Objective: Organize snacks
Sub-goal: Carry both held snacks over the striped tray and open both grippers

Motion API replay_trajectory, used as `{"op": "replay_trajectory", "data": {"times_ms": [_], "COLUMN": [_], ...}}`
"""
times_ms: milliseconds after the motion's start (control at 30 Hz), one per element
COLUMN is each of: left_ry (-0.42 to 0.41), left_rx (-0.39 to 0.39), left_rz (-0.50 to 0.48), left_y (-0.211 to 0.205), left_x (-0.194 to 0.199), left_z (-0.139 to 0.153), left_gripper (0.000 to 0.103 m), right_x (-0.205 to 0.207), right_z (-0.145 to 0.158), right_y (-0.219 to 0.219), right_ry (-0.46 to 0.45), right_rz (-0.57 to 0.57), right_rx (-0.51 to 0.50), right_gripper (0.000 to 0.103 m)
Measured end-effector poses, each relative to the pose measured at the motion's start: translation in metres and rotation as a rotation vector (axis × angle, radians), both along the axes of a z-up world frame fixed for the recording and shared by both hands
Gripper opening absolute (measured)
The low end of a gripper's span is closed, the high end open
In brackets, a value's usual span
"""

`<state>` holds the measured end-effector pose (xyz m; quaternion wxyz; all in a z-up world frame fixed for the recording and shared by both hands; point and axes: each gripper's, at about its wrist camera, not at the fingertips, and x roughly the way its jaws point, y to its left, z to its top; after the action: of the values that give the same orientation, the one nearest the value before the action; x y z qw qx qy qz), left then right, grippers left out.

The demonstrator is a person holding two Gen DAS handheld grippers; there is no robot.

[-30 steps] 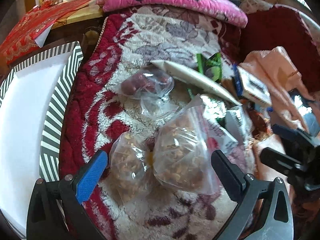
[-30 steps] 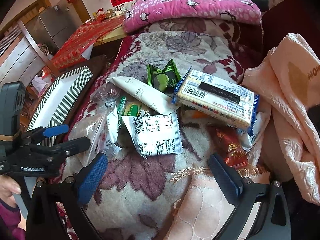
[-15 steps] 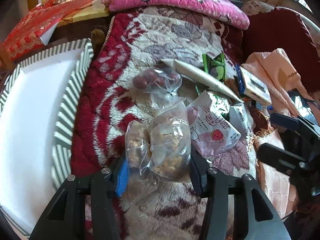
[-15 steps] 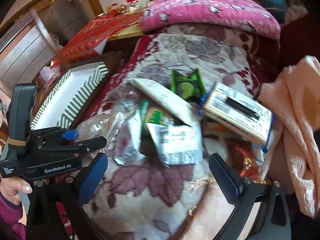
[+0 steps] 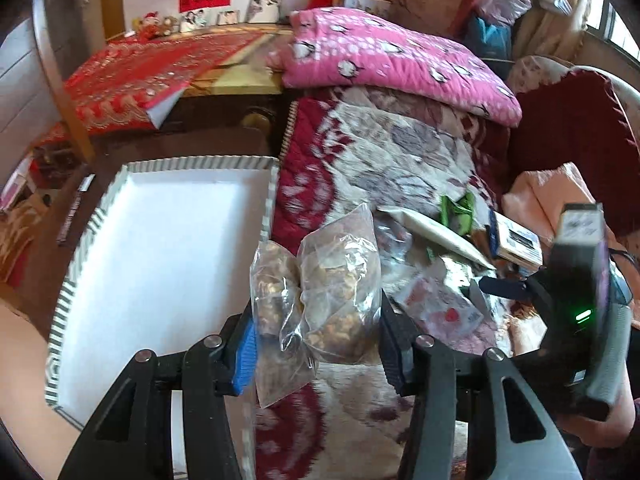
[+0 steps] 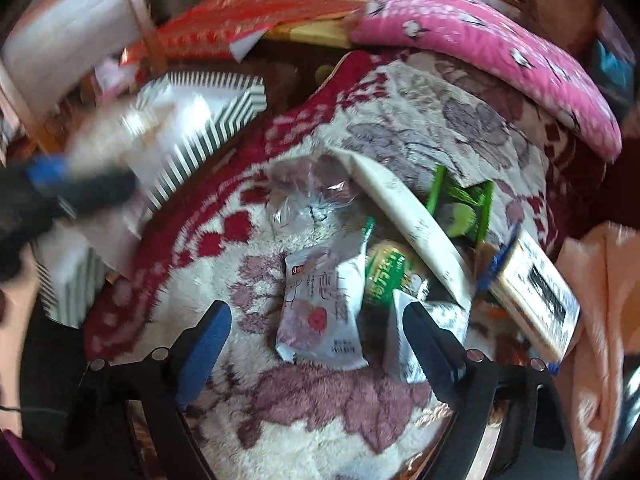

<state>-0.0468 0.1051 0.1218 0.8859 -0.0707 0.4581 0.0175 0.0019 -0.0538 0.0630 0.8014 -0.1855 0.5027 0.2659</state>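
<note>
The striped box (image 5: 168, 240), ahead and to the left of the left gripper (image 5: 316, 344), shows a bare white floor as far as can be seen, so by my judgement nothing has yet been filed and the sorting is at its first item. That item is a pair of clear bags of nuts (image 5: 320, 292), clamped between the left gripper's pads and held clear of the patterned blanket (image 5: 400, 160), just short of the box's near right edge; no label shows on them. To the right, the remaining snacks lie loose on the blanket. The right gripper (image 6: 320, 344) has just been narrowing its jaws, yet they stand wide apart and grasp nothing. Directly between and ahead of its fingers lies a pink-and-white packet (image 6: 320, 312) bearing a strawberry picture and Chinese characters too blurred to read with confidence. Right of that, a green packet (image 6: 384, 276) carries pale lettering, not legible. Further ahead sits a long cream packet (image 6: 404, 224), then a dark green sachet (image 6: 460, 212), then a blue-edged biscuit pack (image 6: 532, 292) at the far right with a black band, print unreadable. All of these await placement.
</note>
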Motion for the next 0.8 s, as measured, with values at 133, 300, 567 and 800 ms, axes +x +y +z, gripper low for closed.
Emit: {"op": "replay_trajectory", "data": {"times_ms": [133,300,567,800], "left_ry": [0.015,0.039,0.046,0.043], "left_rx": [-0.007,-0.009,-0.008,0.016], "left_rz": [0.037,0.063,0.114,0.157], "left_y": [0.019,0.031,0.051,0.066], "left_x": [-0.005,-0.01,-0.014,-0.014], "left_z": [-0.005,-0.014,-0.016,-0.01], "left_gripper": [0.05,0.05,0.05,0.05], "right_x": [0.001,0.009,0.013,0.012], "right_z": [-0.02,-0.024,0.011,0.033], "right_y": [0.016,0.017,-0.001,0.022], "right_ry": [-0.024,-0.042,0.04,0.053], "right_rz": [0.045,0.055,0.018,0.035], "right_rx": [-0.154,-0.226,0.008,0.125], "right_gripper": [0.081,0.057,0.053,0.053]}}
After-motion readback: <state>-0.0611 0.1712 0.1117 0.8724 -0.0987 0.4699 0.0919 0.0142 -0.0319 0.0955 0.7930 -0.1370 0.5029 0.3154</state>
